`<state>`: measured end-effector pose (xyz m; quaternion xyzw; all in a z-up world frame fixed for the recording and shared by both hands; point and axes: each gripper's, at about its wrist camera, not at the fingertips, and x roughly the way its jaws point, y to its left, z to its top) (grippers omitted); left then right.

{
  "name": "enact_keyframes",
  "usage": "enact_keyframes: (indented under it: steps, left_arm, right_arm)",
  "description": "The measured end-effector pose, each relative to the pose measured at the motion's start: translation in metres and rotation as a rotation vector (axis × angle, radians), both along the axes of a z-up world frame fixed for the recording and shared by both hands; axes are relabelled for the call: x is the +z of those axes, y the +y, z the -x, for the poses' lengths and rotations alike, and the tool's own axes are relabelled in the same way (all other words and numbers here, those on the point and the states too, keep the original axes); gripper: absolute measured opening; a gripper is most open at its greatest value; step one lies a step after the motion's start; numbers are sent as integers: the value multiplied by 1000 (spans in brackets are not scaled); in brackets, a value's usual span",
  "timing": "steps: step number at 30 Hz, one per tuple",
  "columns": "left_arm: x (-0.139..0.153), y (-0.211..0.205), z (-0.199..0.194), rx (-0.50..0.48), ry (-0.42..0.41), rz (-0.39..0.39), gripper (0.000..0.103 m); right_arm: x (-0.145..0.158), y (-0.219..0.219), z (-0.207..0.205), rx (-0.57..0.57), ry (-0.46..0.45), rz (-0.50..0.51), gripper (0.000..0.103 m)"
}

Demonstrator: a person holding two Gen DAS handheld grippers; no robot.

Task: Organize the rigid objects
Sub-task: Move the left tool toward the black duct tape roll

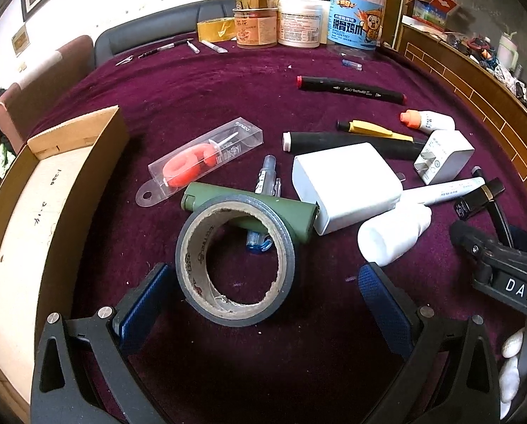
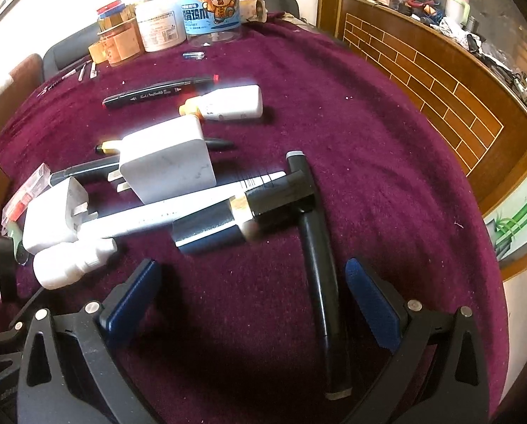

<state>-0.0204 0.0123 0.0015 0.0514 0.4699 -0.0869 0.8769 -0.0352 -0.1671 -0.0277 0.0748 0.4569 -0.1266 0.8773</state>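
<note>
Now the open left claw brackets the grey tape roll, untouched.

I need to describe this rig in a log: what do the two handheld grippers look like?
Both match: the left gripper and right gripper have black angular frames with triangular cut-outs, silver round bolt heads at the joints, and blue textured pads on the fingers. Seen from the left wrist camera, the right unit's black body carries white "DAS" lettering. No cables or sleeves show.
</note>
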Motion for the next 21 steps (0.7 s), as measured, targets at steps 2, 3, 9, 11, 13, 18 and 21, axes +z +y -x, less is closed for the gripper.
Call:
enact_keyframes:
  steps: [2,3,9,11,13,18,21]
  left_arm:
    - [0,0,0,3,-2,0,102]
    - [0,0,0,5,-2,-2,102]
    - [0,0,0,-1,3,-11,102]
    - [0,1,1,-5,7,-1,102]
    - [0,3,2,-2,9,11,101]
    - [0,1,1,12,6,0,102]
    - [1,-3,3,21,-6,-32,102]
  right_arm:
    - [0,1,3,1,-1,1,103]
    - [0,1,3,2,-2,1,103]
    - [1,4,0,-14,2,15,103]
    - [1,4,0,-24,1,16,103]
    - [1,3,0,-21,-2,6,103]
    - [1,2,2,21,8,-4,103]
    - [1,2,2,41,19,0,103]
